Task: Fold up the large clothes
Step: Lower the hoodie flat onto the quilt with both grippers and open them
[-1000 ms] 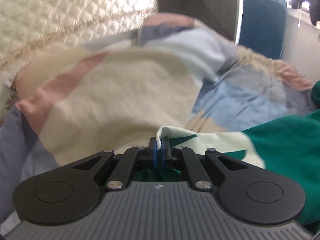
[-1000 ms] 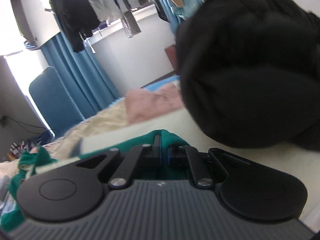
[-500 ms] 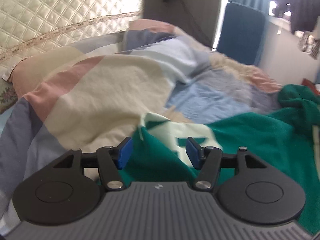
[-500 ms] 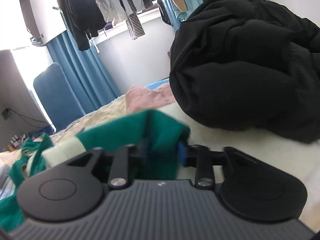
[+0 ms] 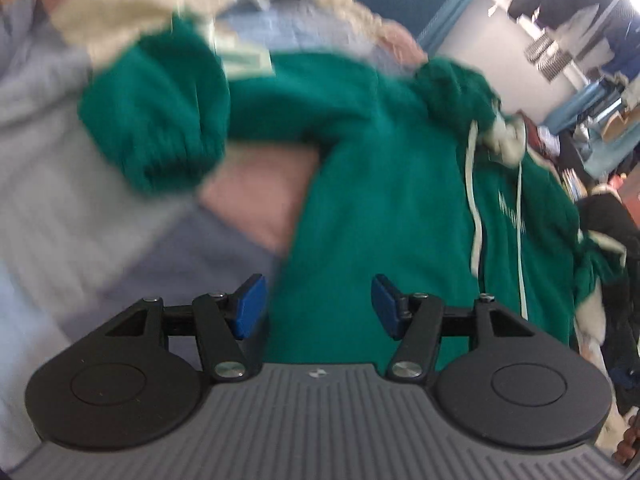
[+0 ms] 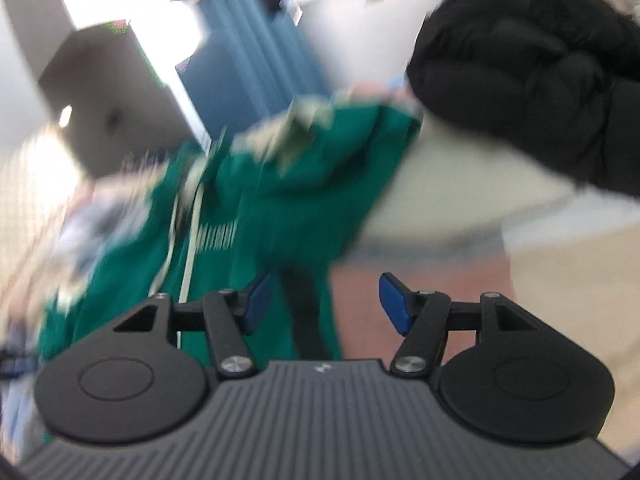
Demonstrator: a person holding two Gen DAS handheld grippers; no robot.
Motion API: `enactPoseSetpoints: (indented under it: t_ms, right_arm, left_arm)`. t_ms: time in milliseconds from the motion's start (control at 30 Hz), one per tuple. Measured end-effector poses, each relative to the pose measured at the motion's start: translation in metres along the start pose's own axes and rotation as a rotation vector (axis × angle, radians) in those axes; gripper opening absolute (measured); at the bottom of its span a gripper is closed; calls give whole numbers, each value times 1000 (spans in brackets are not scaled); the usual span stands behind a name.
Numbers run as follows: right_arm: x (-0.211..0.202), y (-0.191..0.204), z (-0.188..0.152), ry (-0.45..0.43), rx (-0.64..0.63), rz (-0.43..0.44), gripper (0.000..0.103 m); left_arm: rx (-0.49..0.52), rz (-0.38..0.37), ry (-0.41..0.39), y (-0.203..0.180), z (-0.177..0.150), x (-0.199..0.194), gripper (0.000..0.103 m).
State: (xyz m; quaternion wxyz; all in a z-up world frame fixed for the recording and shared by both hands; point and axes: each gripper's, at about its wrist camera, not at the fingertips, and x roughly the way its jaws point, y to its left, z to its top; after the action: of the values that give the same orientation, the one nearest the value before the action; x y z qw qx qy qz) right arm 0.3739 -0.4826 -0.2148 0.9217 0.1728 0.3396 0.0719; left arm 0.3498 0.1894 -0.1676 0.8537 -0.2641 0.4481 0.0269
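A: Where is the hoodie (image 5: 384,184) to be found?

B: It is spread face up on the bed (image 5: 60,184), over the patchwork quilt (image 5: 256,200), with one cuff (image 5: 160,128) thrown out toward the head end. In the right wrist view it (image 6: 280,216) is seen beside a black jacket (image 6: 540,80), which is piled on the same bed.

A: And what is held?

B: Nothing. The left gripper (image 5: 318,306) is seen with its jaws parted about halfway, with only the body of the hoodie beneath the gap, no cloth being pinched. The right gripper (image 6: 324,302) has just been opening; its jaws are parted about as far and nothing is caught between them, a hoodie edge being seen under one side only.

A: So which step is judged to be in hand?

B: A fresh grasp, it would seem, the garment having been laid out and let go. Both views are blurred, so fine detail cannot be told.

A: How might it be done well?

B: The sleeve should be taken near the cuff, and one layer only should be pinched. The drawstrings (image 5: 474,200) are best kept clear of the pads. The quilt beneath must not be gathered with the cloth, and the jacket should be avoided on that side.
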Motion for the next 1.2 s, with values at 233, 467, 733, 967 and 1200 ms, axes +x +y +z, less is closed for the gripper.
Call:
enactPoseSetpoints:
  t_ms: [233,467,733,967,1200]
  right_arm:
    - [-16,-15,-54,151,41,-3,73]
    - [-2,-17,-78,217,74,99,57]
    - [-1,32,-66,313,-149,40,18]
    - [-56,80,-38,234,-257,98,15]
    - [-81,115,-48,284,-295,123,15]
  left_arm:
    - [37,92,57,-2,-43,6,63]
    - [-50,98,75,30,-49,9,63]
    - [-4,42,107,19,-63,9,20]
    - [11,-32,27,9,-49,-39,5]
    - [55,25,3,1,-39,-73,5]
